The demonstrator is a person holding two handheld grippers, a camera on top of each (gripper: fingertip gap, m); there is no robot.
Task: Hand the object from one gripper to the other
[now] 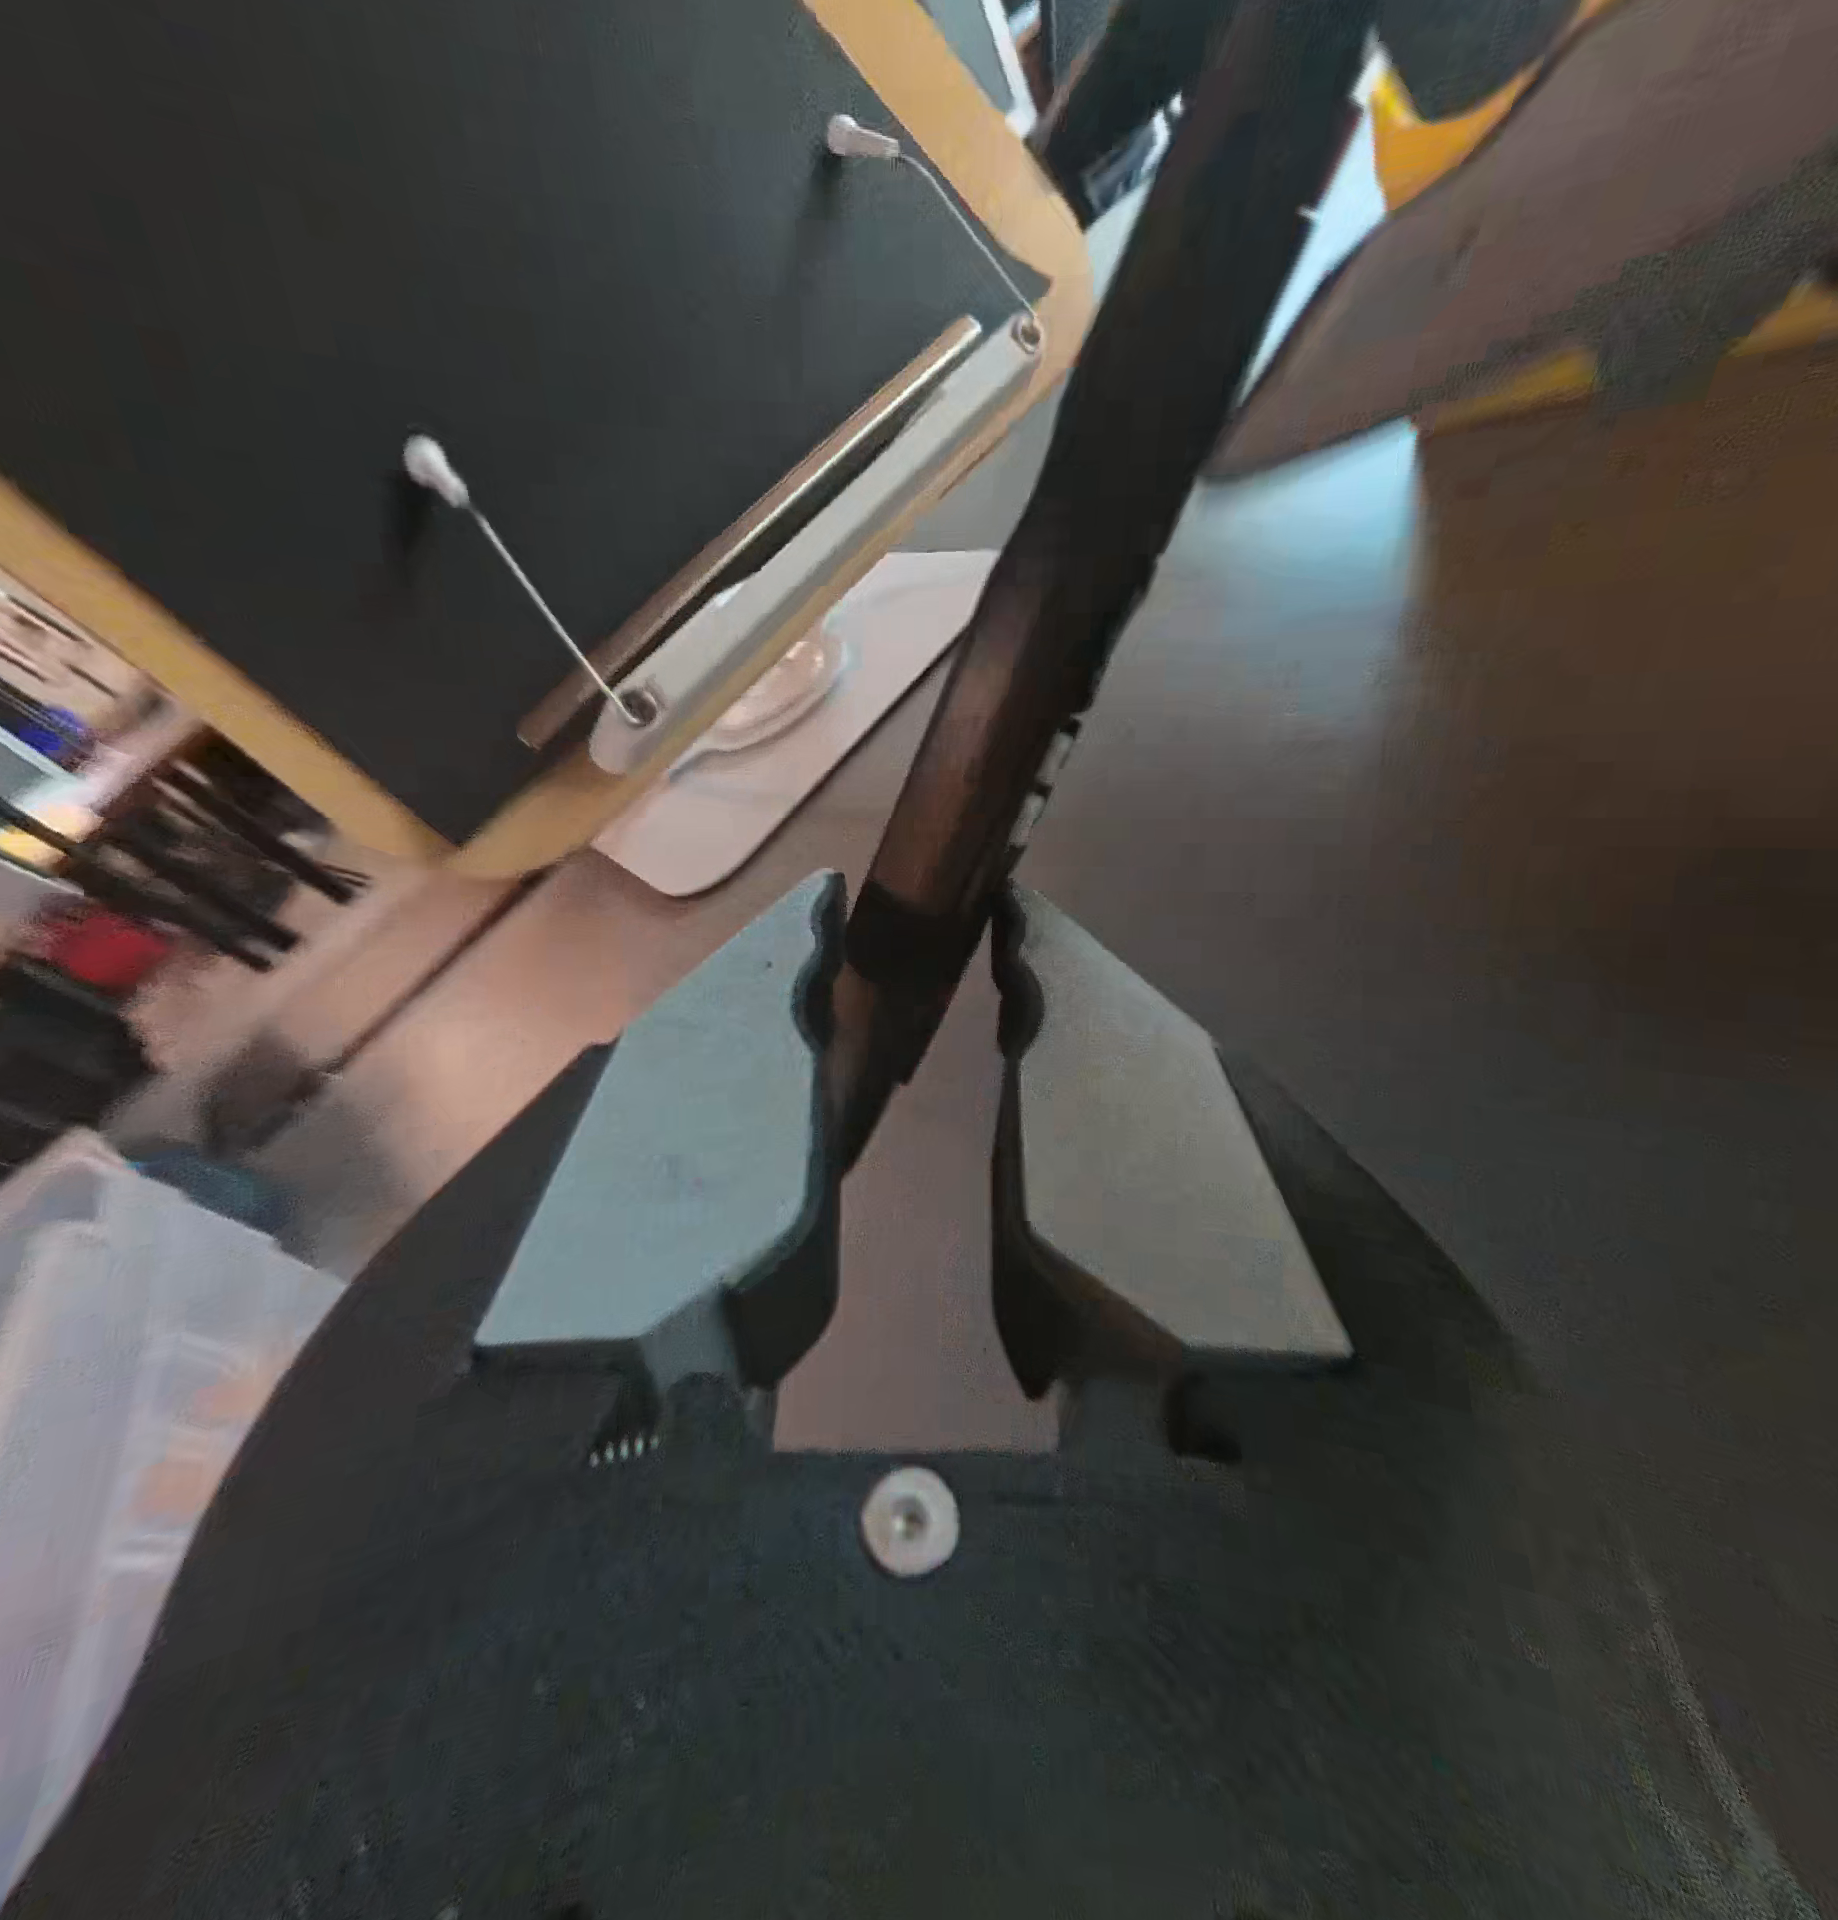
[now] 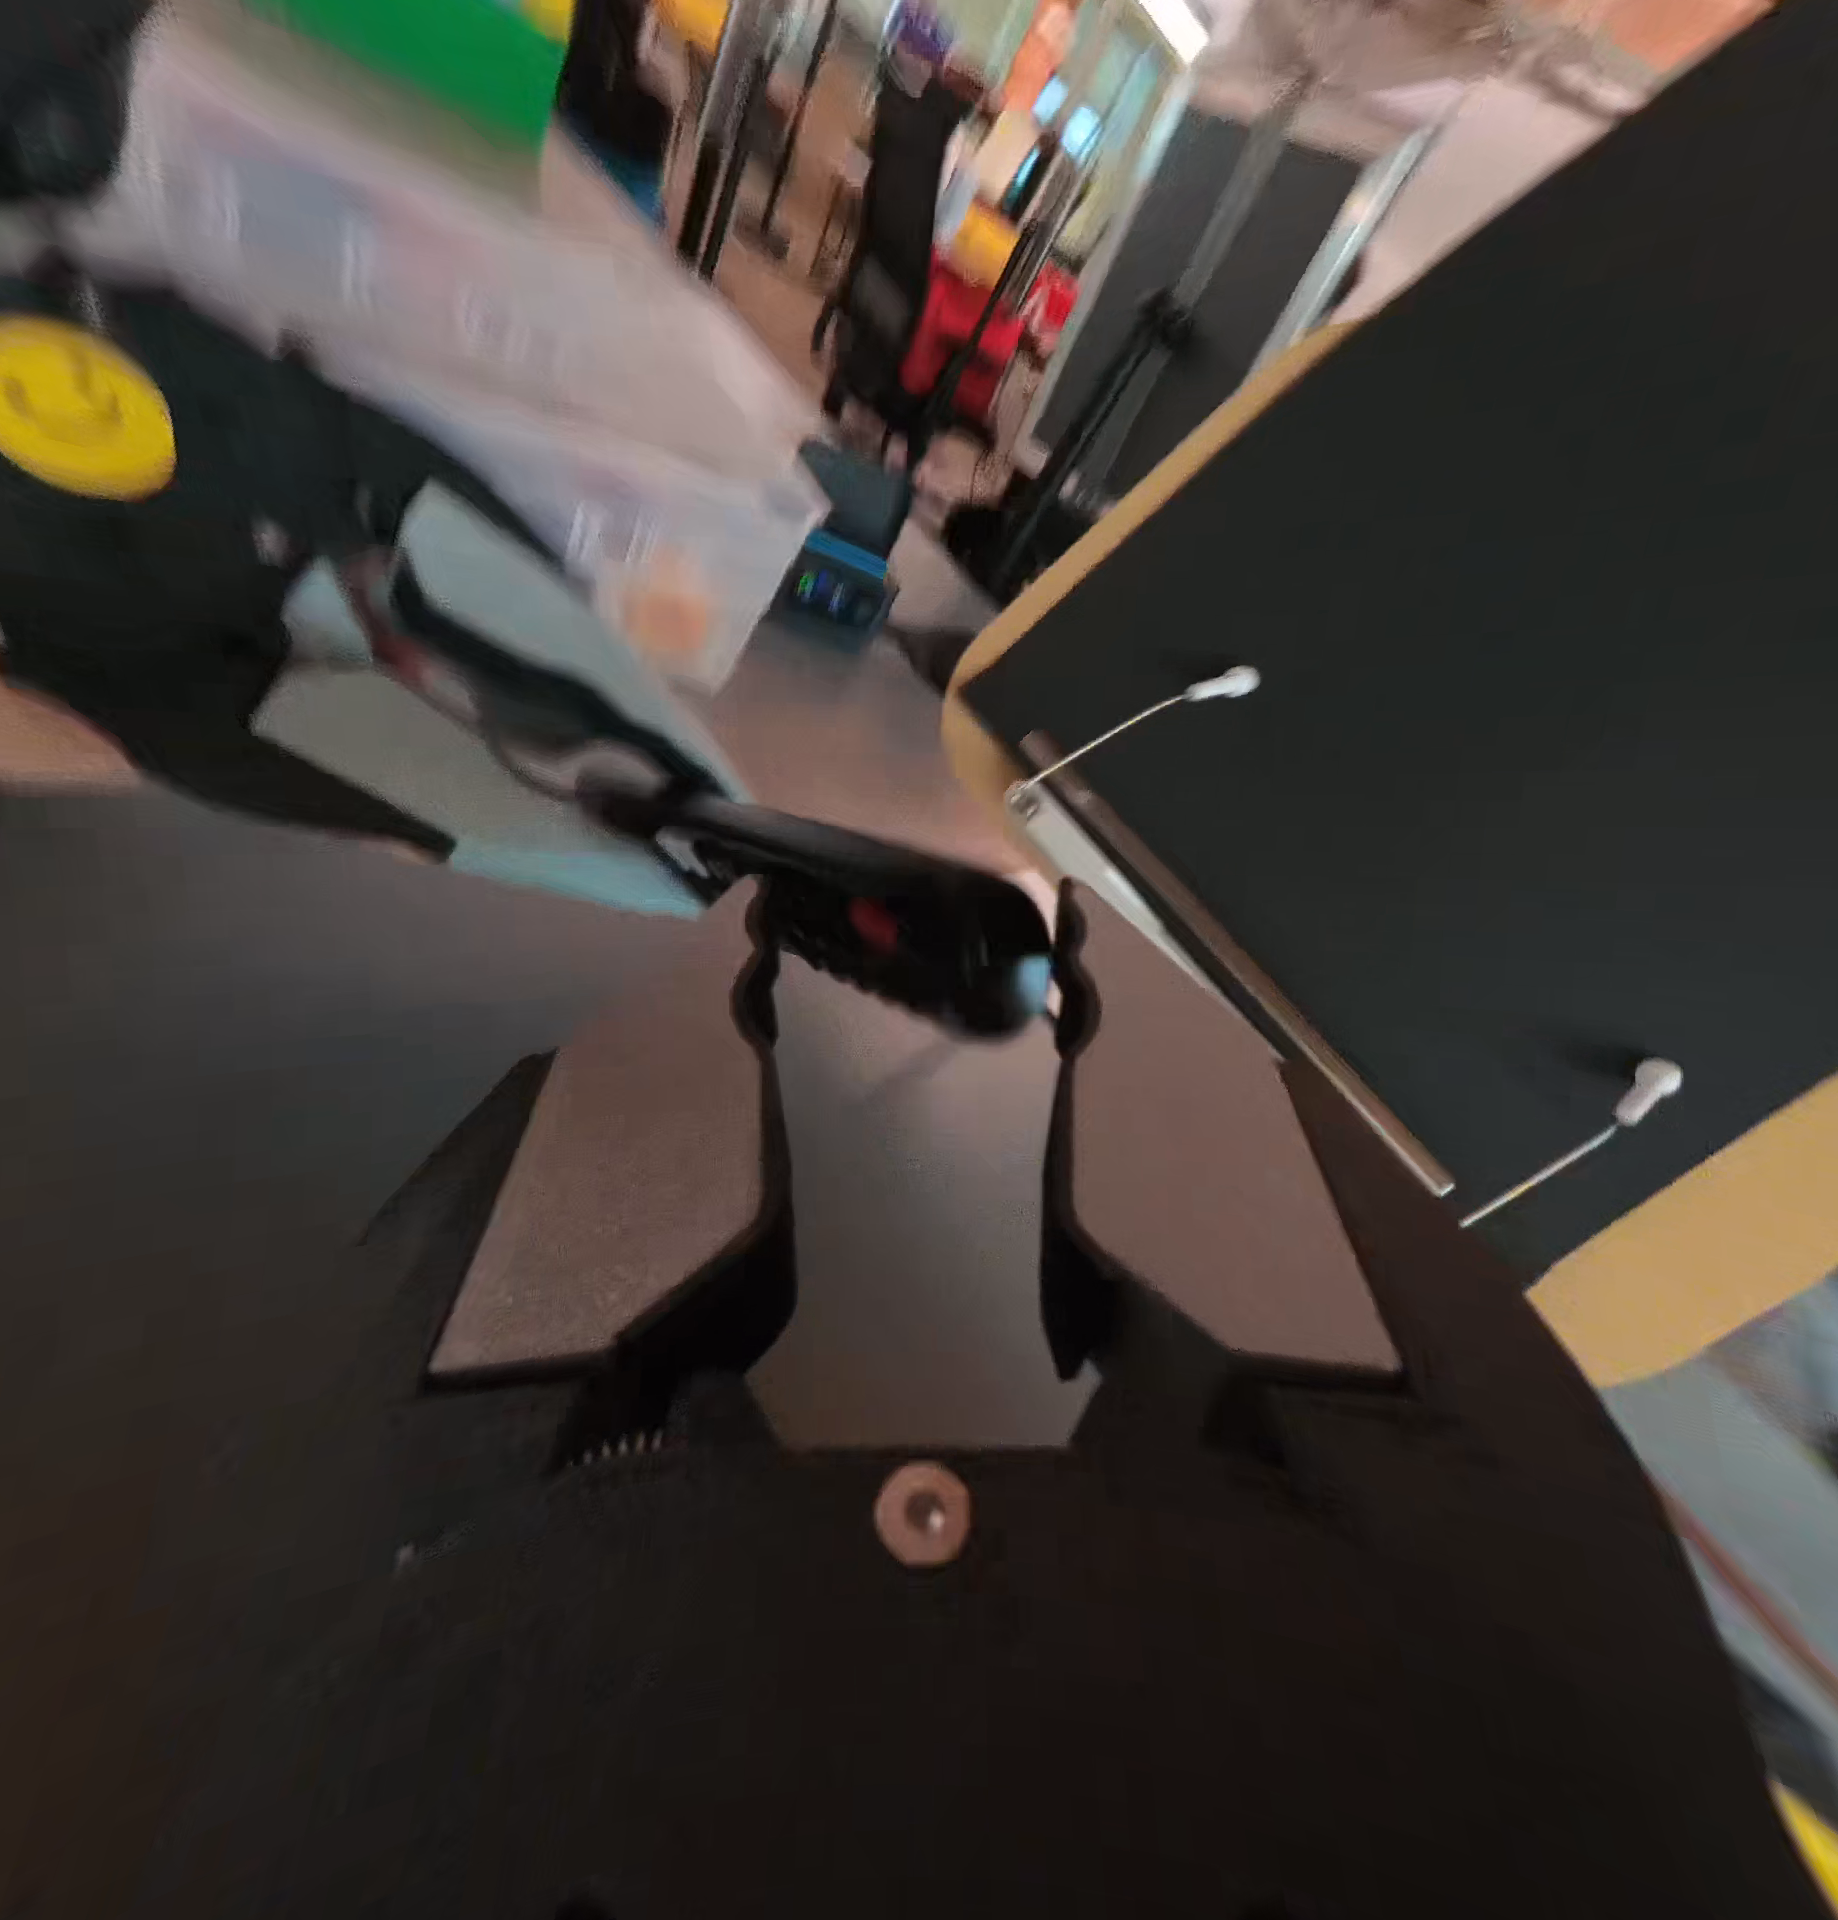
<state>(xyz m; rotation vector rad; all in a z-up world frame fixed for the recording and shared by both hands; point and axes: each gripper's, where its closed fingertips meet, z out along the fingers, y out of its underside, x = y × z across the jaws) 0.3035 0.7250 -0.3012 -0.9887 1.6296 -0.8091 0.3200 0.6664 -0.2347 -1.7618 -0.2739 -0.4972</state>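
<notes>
The object is a long, dark remote control [image 1: 1102,520] with a red button [image 2: 873,925]. My left gripper [image 1: 920,966] is shut on one end of it, and the remote runs up and away from the fingers. In the right wrist view the left gripper [image 2: 541,748], with a yellow round sticker [image 2: 63,405] on its body, holds the remote out from the left. My right gripper [image 2: 910,966] has its jaws apart. Its fingertips stand on either side of the remote's free end, which lies against the right fingertip. The picture is blurred.
A black board with a wood-coloured rim [image 1: 998,166] [image 2: 1414,623] stands close by, carrying a metal rail [image 1: 811,540] and white-tipped wires. A white pad [image 1: 790,748] lies on the dark brown table [image 1: 1517,935]. A clear plastic box [image 1: 84,1455] [image 2: 624,499] sits at the left. Across from one pair of fingers to the other is roughly 9 cm.
</notes>
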